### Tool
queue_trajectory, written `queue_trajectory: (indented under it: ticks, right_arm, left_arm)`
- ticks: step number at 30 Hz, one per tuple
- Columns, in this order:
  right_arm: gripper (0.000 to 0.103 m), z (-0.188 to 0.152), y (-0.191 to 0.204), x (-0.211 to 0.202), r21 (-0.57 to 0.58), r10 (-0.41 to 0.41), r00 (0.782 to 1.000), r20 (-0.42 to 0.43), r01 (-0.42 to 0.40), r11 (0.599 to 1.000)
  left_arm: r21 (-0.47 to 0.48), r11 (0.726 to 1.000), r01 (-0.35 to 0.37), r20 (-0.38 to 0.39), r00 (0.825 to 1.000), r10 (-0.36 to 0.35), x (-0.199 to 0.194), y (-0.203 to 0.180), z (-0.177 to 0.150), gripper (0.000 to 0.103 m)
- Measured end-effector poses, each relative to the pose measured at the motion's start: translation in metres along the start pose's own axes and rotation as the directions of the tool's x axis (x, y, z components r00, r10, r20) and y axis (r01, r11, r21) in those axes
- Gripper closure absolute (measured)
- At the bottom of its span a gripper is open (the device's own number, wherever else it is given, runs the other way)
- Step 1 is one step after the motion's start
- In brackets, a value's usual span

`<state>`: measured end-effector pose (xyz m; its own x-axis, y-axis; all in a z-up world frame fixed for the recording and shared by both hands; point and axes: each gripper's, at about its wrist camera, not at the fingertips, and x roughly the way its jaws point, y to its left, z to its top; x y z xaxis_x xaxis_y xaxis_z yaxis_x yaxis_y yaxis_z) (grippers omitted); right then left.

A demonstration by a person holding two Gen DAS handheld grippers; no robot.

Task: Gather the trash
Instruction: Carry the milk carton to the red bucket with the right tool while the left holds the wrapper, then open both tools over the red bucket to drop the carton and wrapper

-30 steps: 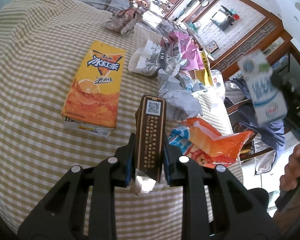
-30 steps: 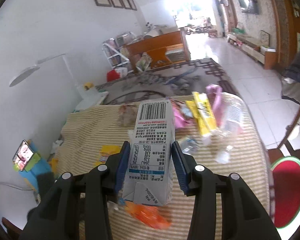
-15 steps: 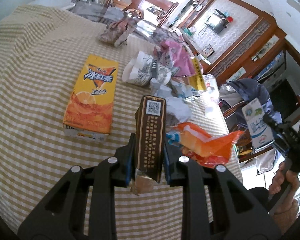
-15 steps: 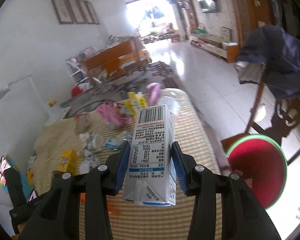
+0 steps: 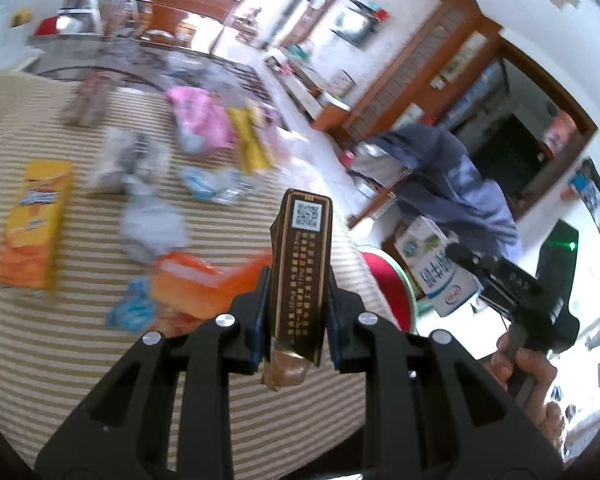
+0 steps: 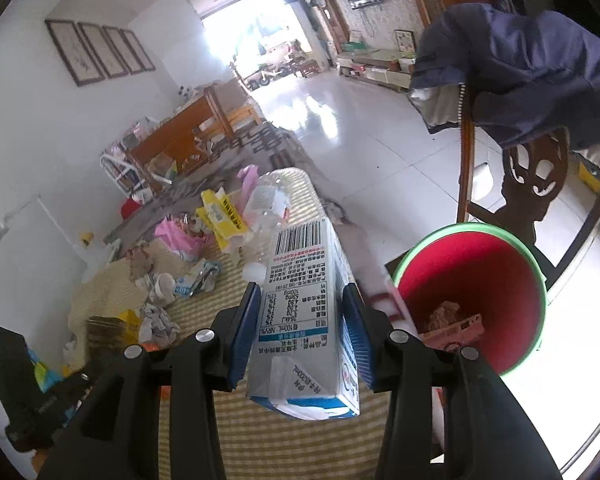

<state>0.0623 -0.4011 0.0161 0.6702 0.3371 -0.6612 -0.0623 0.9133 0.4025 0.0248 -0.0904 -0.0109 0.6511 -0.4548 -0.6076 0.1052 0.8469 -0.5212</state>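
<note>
Brown box [image 5: 301,268]: clamped between left gripper [image 5: 296,300] fingers.
Carton [image 6: 306,316]: clamped in right gripper [image 6: 300,332].
Bin [image 6: 532,276]: red, right of carton, holding scraps.

The bin [image 6: 472,280] stands right of the table [image 6: 260,432], with a chair [image 6: 528,184] behind it.

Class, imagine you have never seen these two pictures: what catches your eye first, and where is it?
A white-and-blue milk carton clamped in the right claw, beside the red bin with the green rim. Then the dark brown box gripped in the left claw, above the striped tablecloth strewn with wrappers.
</note>
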Motion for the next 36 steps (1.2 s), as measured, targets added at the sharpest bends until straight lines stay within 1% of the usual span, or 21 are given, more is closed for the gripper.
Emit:
queue_trajectory:
  ticks: [4, 7, 11, 14, 17, 21, 23, 24, 25, 26, 27, 28, 30, 31, 33, 36]
  right_arm:
    - [0.061, 0.006, -0.023, -0.010, 0.052, -0.002, 1.000, 0.024, 0.001, 0.999]
    - [0.061, 0.008, -0.043, -0.016, 0.088, -0.020, 0.999, 0.042, 0.016, 0.996]
    - [0.061, 0.010, -0.078, -0.022, 0.164, -0.043, 0.998, 0.052, 0.034, 0.986]
    - [0.061, 0.010, -0.099, -0.026, 0.214, -0.060, 0.996, 0.062, 0.046, 0.976]
    - [0.061, 0.009, -0.118, -0.032, 0.248, -0.086, 0.994, 0.073, 0.065, 0.967]
    - [0.061, 0.008, -0.139, -0.035, 0.288, -0.111, 0.991, 0.076, 0.085, 0.954]
    - [0.061, 0.007, -0.149, -0.034, 0.311, -0.119, 0.989, 0.082, 0.088, 0.946]
    - [0.059, 0.006, -0.154, -0.034, 0.331, -0.118, 0.989, 0.091, 0.082, 0.940]
    - [0.059, 0.006, -0.159, -0.034, 0.355, -0.119, 0.988, 0.101, 0.076, 0.932]
    - [0.053, 0.005, -0.163, -0.033, 0.377, -0.117, 0.988, 0.105, 0.070, 0.924]
    - [0.042, 0.004, -0.167, -0.033, 0.397, -0.110, 0.989, 0.102, 0.061, 0.916]
    - [0.040, 0.004, -0.170, -0.032, 0.403, -0.107, 0.989, 0.098, 0.058, 0.913]
    - [0.040, 0.004, -0.170, -0.030, 0.389, -0.115, 0.990, 0.082, 0.074, 0.918]
    - [0.040, 0.004, -0.169, -0.030, 0.379, -0.121, 0.990, 0.077, 0.083, 0.921]
    - [0.040, 0.005, -0.165, -0.030, 0.361, -0.129, 0.989, 0.076, 0.093, 0.928]
    - [0.040, 0.007, -0.155, -0.028, 0.345, -0.119, 0.990, 0.078, 0.085, 0.935]
  left_arm:
    - [0.010, 0.998, 0.061, -0.063, 0.996, -0.061, 0.028, -0.027, 0.001, 0.080]
    - [0.034, 0.996, 0.088, -0.099, 0.992, -0.084, 0.050, -0.047, 0.004, 0.080]
    - [0.081, 0.988, 0.131, -0.134, 0.984, -0.119, 0.072, -0.077, 0.008, 0.080]
    - [0.131, 0.978, 0.164, -0.161, 0.977, -0.142, 0.089, -0.104, 0.012, 0.080]
    - [0.162, 0.966, 0.200, -0.189, 0.967, -0.169, 0.106, -0.127, 0.014, 0.080]
    - [0.173, 0.949, 0.264, -0.255, 0.943, -0.216, 0.134, -0.156, 0.011, 0.080]
    - [0.179, 0.943, 0.279, -0.277, 0.934, -0.224, 0.146, -0.167, 0.009, 0.079]
    - [0.177, 0.943, 0.282, -0.279, 0.933, -0.226, 0.153, -0.172, 0.009, 0.076]
    - [0.172, 0.943, 0.284, -0.280, 0.932, -0.229, 0.158, -0.174, 0.010, 0.060]
    - [0.164, 0.945, 0.283, -0.283, 0.931, -0.230, 0.165, -0.177, 0.012, 0.042]
    - [0.157, 0.947, 0.282, -0.287, 0.930, -0.230, 0.168, -0.177, 0.013, 0.039]
    - [0.145, 0.949, 0.281, -0.296, 0.927, -0.229, 0.174, -0.179, 0.014, 0.039]
    - [0.131, 0.951, 0.279, -0.304, 0.925, -0.230, 0.178, -0.178, 0.013, 0.036]
    - [0.135, 0.951, 0.277, -0.298, 0.927, -0.227, 0.176, -0.177, 0.011, 0.035]
    - [0.170, 0.955, 0.244, -0.278, 0.941, -0.191, 0.169, -0.174, 0.006, 0.035]
    - [0.198, 0.956, 0.215, -0.255, 0.953, -0.161, 0.156, -0.166, 0.001, 0.035]
